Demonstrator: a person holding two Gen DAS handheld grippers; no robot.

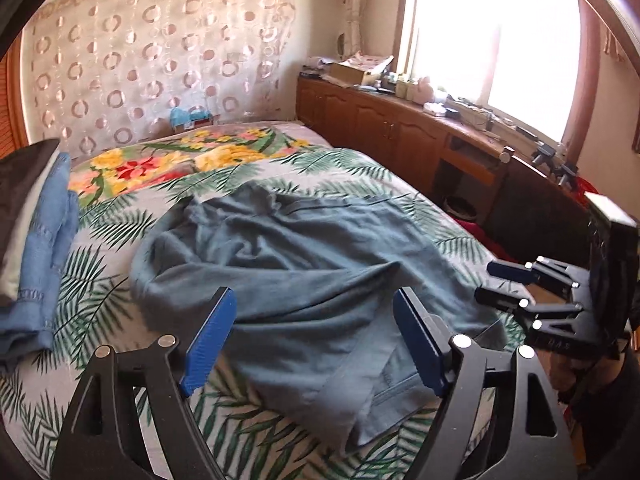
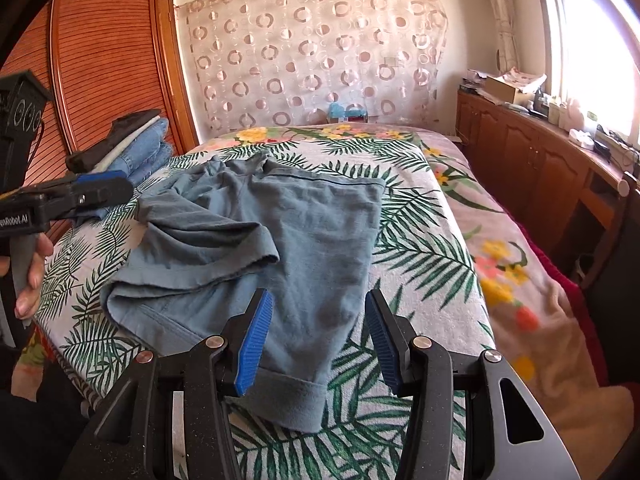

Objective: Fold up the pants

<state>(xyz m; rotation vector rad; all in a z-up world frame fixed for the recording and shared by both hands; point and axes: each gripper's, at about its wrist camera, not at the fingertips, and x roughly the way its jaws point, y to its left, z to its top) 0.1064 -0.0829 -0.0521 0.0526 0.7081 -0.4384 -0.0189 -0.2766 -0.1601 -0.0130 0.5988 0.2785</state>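
You have the pants [image 2: 256,240] lying rumpled in the middle of the frame on the leaf-print bedspread [image 2: 424,248], one leg flopped back over the other, hems nearest you at the bottom. Your right gripper [image 2: 318,340] hangs just above the near leg with its jaws spread wide, nothing in them. Your left gripper [image 1: 310,344] is open wider, hovering over the lower edge of the cloth, also empty.

This is soft, light, limp fabric: it will sag and drag rather than hold shape, so I'd judge a one-point pinch will only bunch it. Take it by the thicker edges, the hem of the turned-over leg [image 2: 240,268] with one side and the waistband [image 2: 304,178] toward the top of the frame with the other, and lift low so it doesn't slide on the spread.

The right wrist view gives you the whole outline, including that dark seam line at the far end and your hand on the left tool at the left edge. The left wrist view loses that; it shows instead the right tool at the right edge, possibly off the mattress side, though the distortion makes that hard to call. A stack of folded jeans [image 1: 44,248] sits at the left.
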